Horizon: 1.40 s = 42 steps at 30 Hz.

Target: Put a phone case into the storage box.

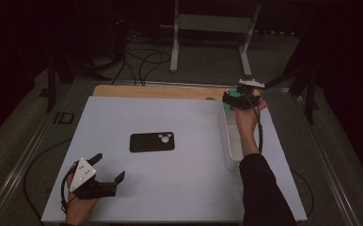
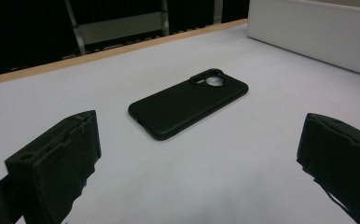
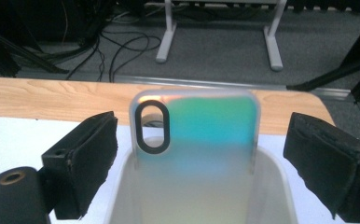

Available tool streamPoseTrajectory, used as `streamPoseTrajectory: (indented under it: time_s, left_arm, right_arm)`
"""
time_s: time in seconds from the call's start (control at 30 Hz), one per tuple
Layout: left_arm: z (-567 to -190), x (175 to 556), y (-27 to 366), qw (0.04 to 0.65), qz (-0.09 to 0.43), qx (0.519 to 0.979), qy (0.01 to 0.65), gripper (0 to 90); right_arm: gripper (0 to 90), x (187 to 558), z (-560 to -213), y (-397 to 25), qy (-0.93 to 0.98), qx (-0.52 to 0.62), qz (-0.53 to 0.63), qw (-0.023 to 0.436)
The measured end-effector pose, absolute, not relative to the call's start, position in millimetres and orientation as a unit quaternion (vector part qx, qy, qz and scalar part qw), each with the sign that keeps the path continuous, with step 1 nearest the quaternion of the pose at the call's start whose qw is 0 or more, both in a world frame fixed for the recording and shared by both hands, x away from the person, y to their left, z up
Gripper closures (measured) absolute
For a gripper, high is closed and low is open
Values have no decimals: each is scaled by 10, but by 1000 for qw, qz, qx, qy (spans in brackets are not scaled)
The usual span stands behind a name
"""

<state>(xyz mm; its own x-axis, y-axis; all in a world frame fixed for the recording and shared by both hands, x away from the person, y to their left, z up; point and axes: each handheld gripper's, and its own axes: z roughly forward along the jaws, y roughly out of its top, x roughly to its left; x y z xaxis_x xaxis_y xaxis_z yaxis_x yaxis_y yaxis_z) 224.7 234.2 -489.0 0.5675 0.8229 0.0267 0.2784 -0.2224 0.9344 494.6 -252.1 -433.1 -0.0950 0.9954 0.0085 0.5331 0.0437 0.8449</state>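
With jaws spread wide on either side of the iridescent phone case point(image 3: 194, 140) standing upright in the far end of the white bin point(image 3: 122, 196), the right gripper point(image 3: 201, 163) should lower squarely and close on its edges, while the left gripper point(image 1: 105, 170), equally wide, waits near the black phone case point(image 1: 152, 141) at mid-table.

A: Black phone case point(image 1: 152, 141) flat at mid-table, camera cutout toward the right. White table sheet point(image 1: 179, 188), wooden edge point(image 1: 156, 91) along the far side.

B: Left gripper point(image 1: 109, 168) low at near left corner, jaws spread, aimed toward the case, well apart from it. Grey plate on top.

A: Right gripper point(image 1: 231, 98) at far right, above the far end of the white bin point(image 1: 230, 151). Jaw state unclear. Dark sleeve point(image 1: 264, 193) along the bin's right side.
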Motion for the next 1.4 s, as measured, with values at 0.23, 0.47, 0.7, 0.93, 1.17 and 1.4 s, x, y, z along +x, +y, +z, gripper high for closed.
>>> streamPoseTrajectory:
  time_s: [0.23, 0.47, 0.7, 0.93, 1.17, 1.4]
  left_arm:
    - [-4893, 2249, 2333, 496, 273, 734, 374, 0]
    - [-4893, 2247, 2328, 496, 273, 735, 374, 0]
    - [-4893, 2248, 2330, 496, 273, 735, 374, 0]
    - [-4895, 2247, 2323, 494, 272, 736, 374, 0]
    - [-4898, 2249, 2324, 495, 271, 736, 375, 0]
    - [-4906, 2261, 2311, 491, 269, 740, 372, 0]
  right_arm:
    - [97, 4861, -4245, -2537, 652, 581, 375, 311]
    - [97, 4754, -4164, -2463, 675, 552, 386, 301]
    - [98, 4599, -4105, -2369, 692, 524, 405, 288]
    - [98, 4420, -4108, -2260, 709, 498, 415, 277]
    - [98, 4250, -4066, -2186, 727, 475, 418, 267]
    - [107, 4010, -4055, -2148, 743, 443, 425, 266]
